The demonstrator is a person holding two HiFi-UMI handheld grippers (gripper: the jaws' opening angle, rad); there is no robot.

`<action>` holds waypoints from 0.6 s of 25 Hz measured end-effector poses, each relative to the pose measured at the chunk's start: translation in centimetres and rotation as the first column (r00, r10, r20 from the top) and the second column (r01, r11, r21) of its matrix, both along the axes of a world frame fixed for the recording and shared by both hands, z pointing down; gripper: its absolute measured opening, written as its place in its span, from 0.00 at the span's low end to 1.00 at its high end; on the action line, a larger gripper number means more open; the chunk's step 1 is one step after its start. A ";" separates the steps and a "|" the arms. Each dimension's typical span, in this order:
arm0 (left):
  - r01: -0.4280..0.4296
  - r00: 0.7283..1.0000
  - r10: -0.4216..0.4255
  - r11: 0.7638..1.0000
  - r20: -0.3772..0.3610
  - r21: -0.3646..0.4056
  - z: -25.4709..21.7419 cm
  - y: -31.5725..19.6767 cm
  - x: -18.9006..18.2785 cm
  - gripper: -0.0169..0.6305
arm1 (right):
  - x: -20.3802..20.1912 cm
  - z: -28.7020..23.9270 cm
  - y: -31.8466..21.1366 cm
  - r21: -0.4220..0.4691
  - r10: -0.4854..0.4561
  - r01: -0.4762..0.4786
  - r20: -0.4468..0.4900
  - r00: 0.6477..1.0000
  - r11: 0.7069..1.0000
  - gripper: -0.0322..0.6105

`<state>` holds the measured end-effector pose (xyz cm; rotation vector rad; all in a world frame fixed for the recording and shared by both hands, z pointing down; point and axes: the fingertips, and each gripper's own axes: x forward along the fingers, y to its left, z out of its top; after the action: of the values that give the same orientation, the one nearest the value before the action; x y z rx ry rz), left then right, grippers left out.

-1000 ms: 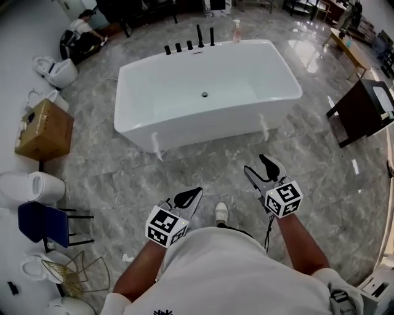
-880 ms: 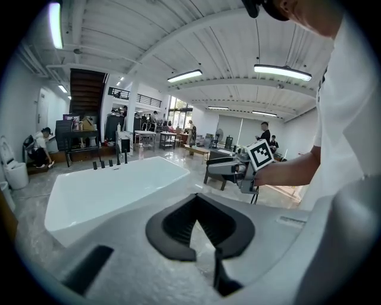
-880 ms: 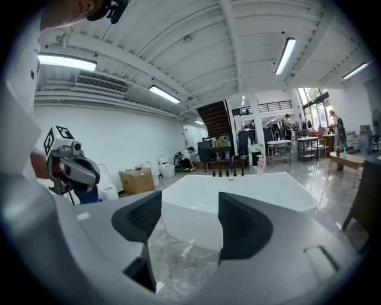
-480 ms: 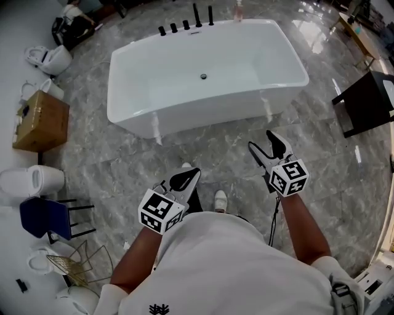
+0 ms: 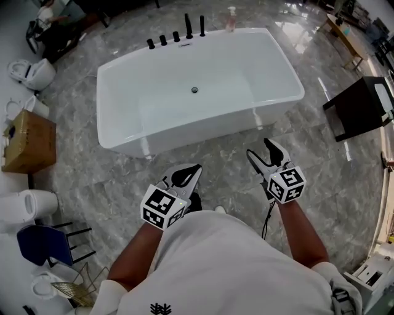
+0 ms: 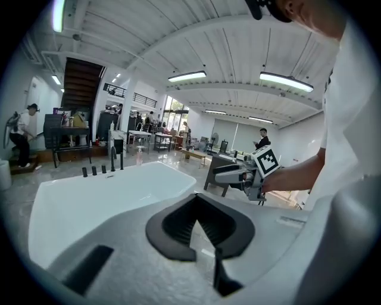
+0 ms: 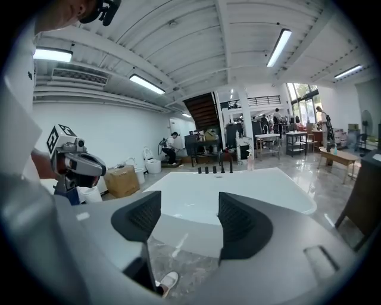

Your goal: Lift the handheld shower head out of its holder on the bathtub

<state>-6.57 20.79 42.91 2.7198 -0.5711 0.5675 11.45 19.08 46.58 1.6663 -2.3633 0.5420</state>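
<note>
The white bathtub (image 5: 271,67) stands on the grey marble floor ahead of me. A row of black fittings runs along its far rim: three short knobs (image 5: 163,40) and two tall slim posts (image 5: 202,26). From here I cannot tell which post is the hand shower. The same row shows small in the left gripper view (image 6: 113,158) and the right gripper view (image 7: 222,162). Both grippers hang short of the tub's near wall. My left gripper (image 5: 186,175) has its black pads closed tip to tip, empty. My right gripper (image 5: 266,154) stands open with nothing between its pads (image 7: 241,223).
A pink bottle (image 5: 231,18) stands on the rim right of the fittings. A black side table (image 5: 363,107) is at the right. At the left are a cardboard box (image 5: 28,141), toilets (image 5: 31,71) and a blue chair (image 5: 43,243). A person (image 5: 49,15) crouches far back.
I have walked towards the tub, so its near wall lies closer to both grippers. Both grippers travelled forward with me, and neither touched anything.
</note>
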 end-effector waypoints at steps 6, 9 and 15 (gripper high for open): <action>-0.055 0.998 0.055 0.998 -0.014 0.013 -0.2 -7.5 -1.8 0.04 | -2.4 0.1 -7.2 -0.022 0.017 -0.017 -0.042 0.999 1.000 0.53; -0.065 0.997 0.065 0.998 -0.028 -0.004 0.0 -10.5 -3.5 0.04 | -4.2 0.0 -10.3 -0.031 0.018 -0.019 -0.054 0.998 0.999 0.53; -0.060 0.997 0.059 0.998 -0.046 -0.018 0.2 -15.7 -6.0 0.04 | -6.2 -0.5 -16.1 -0.029 0.016 -0.018 -0.074 0.997 0.999 0.52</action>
<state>-12.53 5.08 43.12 2.7314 -0.4724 0.5218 5.25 3.03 46.12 1.6659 -2.2805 0.5066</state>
